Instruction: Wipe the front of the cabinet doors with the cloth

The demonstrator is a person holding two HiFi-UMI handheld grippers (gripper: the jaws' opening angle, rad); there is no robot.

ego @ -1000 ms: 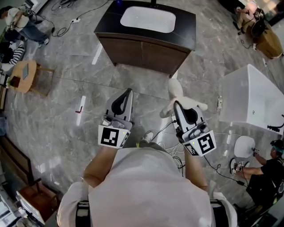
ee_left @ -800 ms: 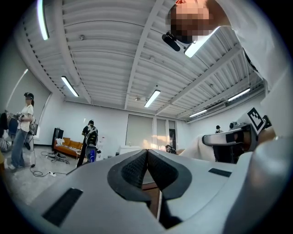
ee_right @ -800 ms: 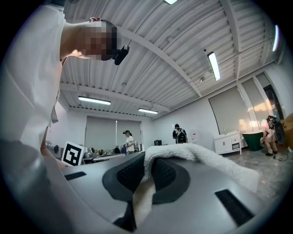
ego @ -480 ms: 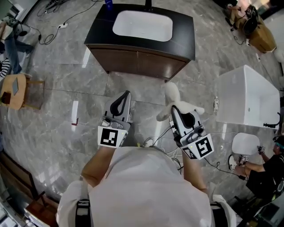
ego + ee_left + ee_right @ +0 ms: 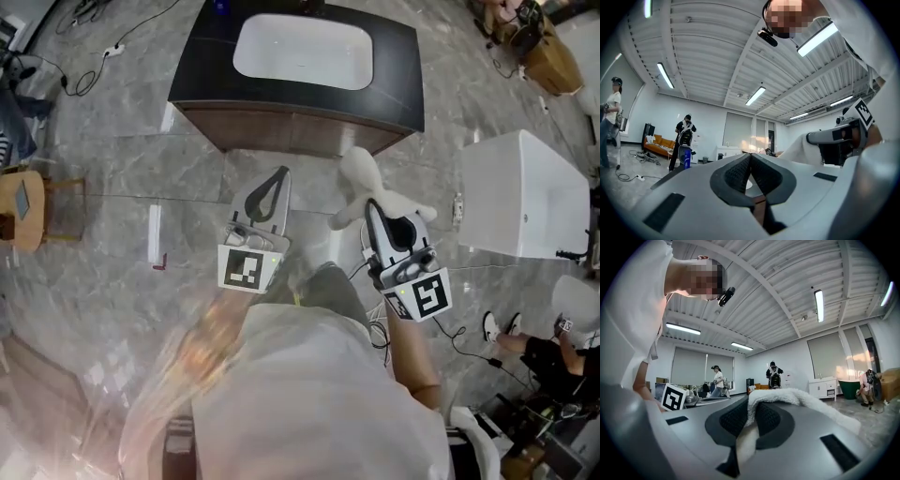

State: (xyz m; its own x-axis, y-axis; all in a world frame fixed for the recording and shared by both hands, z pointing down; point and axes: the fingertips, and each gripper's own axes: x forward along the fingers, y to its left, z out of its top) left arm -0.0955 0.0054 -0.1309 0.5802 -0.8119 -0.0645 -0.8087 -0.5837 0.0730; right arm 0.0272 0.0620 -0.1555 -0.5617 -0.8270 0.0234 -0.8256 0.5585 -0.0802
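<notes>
R gripper [image 5: 372, 204] clamping cloth [image 5: 360, 174], L gripper [image 5: 280, 172] jaws together, cabinet [image 5: 281, 133] ahead

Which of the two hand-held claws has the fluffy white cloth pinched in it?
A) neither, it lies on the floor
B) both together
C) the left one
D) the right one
D: the right claw is shut on the fluffy white cloth, which flops out ahead of it, while the left claw is closed with nothing in it.
</notes>
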